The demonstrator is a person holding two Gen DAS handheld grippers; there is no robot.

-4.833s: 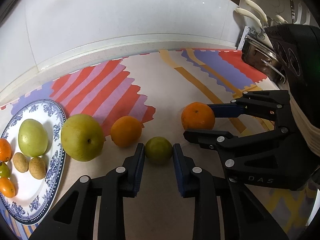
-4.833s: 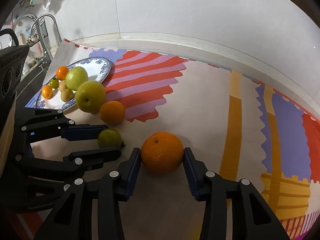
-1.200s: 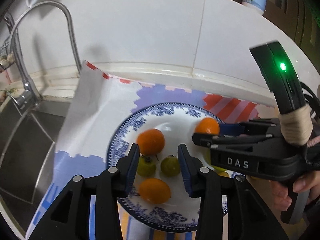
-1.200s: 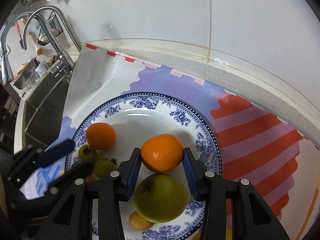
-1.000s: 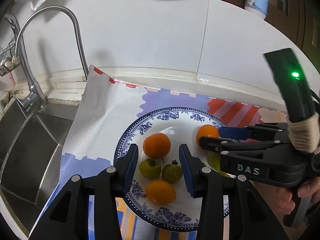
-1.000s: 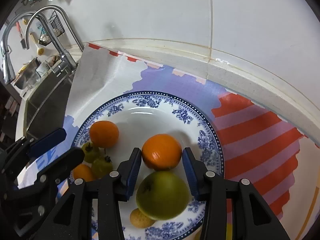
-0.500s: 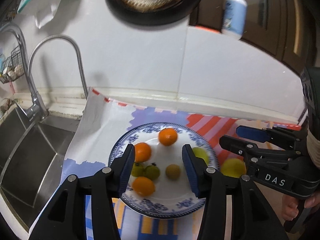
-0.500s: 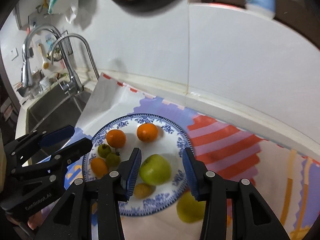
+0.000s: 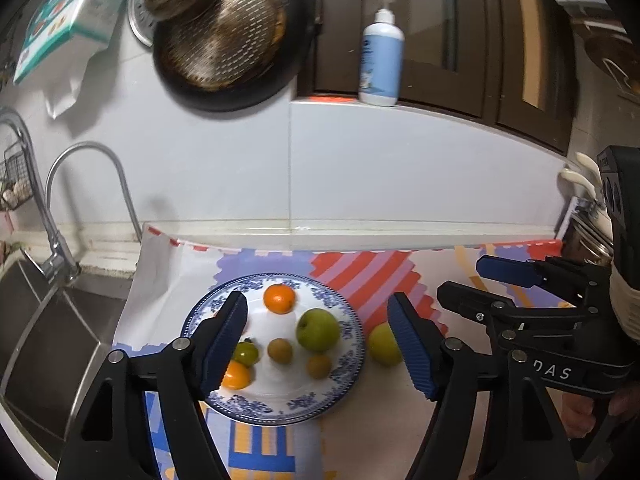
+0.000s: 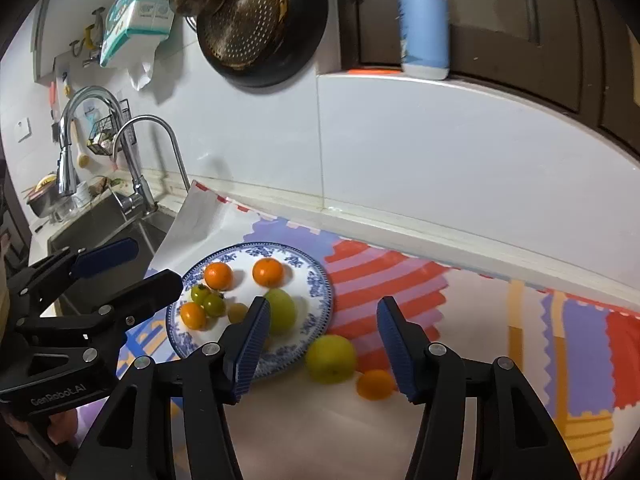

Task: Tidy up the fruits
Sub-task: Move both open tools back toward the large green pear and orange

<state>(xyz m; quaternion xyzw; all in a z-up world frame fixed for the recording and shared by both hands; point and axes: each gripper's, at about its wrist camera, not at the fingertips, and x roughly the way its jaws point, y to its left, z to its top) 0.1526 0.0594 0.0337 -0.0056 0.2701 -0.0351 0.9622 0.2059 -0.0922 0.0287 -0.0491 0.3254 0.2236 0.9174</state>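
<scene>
Your right gripper (image 10: pixel 318 338) and left gripper (image 9: pixel 316 342) both hang open and empty above the plate (image 10: pixel 320 280); next, grab the yellow-green fruit (image 10: pixel 331 358) or orange (image 10: pixel 375 385) just right of it.

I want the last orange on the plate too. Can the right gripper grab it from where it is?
Probably yes. The right gripper is open and empty, and the orange lies on the mat just below it beside the yellow fruit, with nothing covering it.
</scene>
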